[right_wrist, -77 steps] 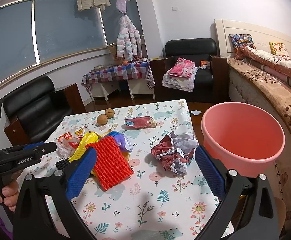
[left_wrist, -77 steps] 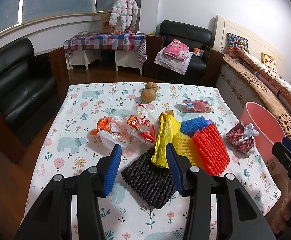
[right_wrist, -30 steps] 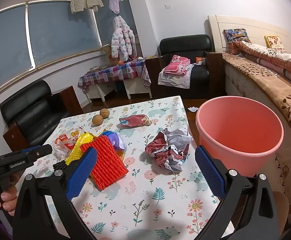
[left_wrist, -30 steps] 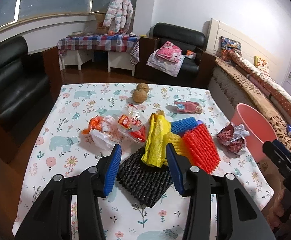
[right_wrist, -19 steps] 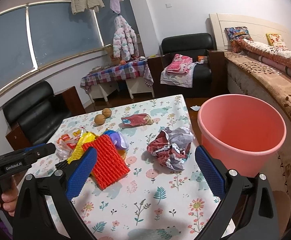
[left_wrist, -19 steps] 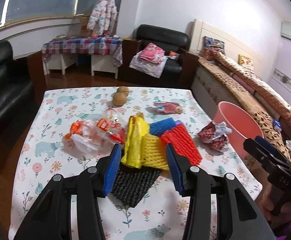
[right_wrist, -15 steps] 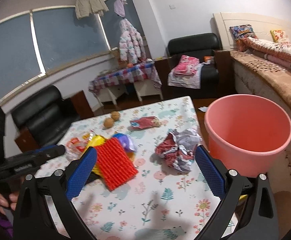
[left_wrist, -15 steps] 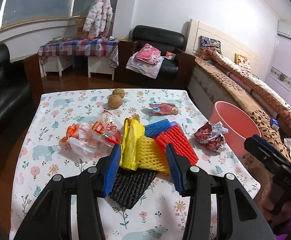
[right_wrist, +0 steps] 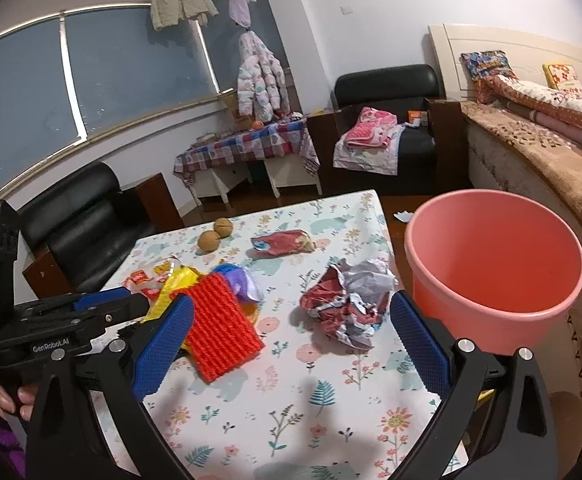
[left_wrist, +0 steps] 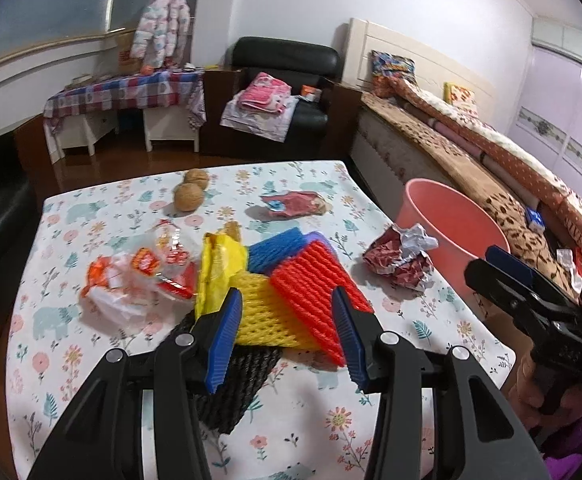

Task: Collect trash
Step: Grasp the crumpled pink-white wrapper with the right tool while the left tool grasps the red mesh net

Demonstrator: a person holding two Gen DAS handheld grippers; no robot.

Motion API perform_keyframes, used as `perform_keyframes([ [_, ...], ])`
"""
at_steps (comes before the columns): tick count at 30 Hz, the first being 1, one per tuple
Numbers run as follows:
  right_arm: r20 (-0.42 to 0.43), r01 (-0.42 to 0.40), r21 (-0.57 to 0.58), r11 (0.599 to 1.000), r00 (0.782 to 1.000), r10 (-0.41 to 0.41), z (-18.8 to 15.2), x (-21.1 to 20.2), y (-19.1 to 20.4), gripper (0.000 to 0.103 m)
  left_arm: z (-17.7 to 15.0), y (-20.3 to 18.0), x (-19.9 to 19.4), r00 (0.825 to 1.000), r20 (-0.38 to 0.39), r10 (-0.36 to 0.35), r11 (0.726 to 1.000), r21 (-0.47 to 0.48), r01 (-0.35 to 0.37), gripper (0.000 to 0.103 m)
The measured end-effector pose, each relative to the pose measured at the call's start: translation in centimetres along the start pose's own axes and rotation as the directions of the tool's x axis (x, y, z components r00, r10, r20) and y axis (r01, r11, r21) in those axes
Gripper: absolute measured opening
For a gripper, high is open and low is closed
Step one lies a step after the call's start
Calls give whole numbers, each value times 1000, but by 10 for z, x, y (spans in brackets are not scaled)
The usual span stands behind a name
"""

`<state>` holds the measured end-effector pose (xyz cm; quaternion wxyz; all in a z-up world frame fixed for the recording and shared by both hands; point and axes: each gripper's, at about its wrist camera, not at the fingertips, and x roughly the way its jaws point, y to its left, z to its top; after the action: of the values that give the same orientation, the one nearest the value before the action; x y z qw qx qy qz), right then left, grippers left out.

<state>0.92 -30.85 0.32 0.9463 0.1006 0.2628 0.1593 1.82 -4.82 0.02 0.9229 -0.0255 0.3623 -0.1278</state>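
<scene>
1. Jaws stand wide on both grippers, left gripper (left_wrist: 285, 326) and right gripper (right_wrist: 287, 344), and neither holds or touches anything.
2. Foam nets (left_wrist: 291, 280) lie heaped mid-table: likely light, soft, springy; pinch one edge.
3. Crumpled wrapper (right_wrist: 349, 302) lies near the pink bucket (right_wrist: 491, 276): probably light, crushable; grip across its bulk.

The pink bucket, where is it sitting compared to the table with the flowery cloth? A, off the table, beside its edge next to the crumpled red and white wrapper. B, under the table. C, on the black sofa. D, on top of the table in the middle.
A: the pink bucket stands beyond the edge of the table, just past the crumpled wrapper that lies on the cloth near that edge.
</scene>
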Motion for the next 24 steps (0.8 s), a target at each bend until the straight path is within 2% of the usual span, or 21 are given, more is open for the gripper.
perform_keyframes([
  [3, -29, 10, 7, 1000, 1000, -10, -3, 6, -5, 95, 2, -6, 14, 1000, -24, -10, 1000, 23, 11, 46],
  [12, -85, 12, 53, 999, 996, -7, -8, 19, -20, 94, 8, -5, 50, 997, -80, 9, 1000, 11, -8, 46],
  [13, -92, 11, 59, 998, 996, -5, -8, 20, -21, 94, 9, -4, 52, 996, -83, 9, 1000, 6, -9, 38],
  [14, -97, 10, 63, 998, 995, -4, -8, 21, -22, 94, 9, -2, 55, 996, -88, 10, 1000, 0, -10, 26],
  [17, -108, 8, 72, 997, 994, -1, -7, 25, -24, 94, 8, 4, 55, 996, -94, -4, 999, -39, 0, 13],
  [20, -128, 14, 82, 997, 992, -3, -5, 28, -27, 92, 10, 9, 44, 998, -54, -31, 997, -72, 27, 12],
  [24, -181, 30, 94, 995, 983, -13, -1, 41, -29, 83, 13, 11, 30, 998, -13, -54, 995, -84, 53, 11],
])
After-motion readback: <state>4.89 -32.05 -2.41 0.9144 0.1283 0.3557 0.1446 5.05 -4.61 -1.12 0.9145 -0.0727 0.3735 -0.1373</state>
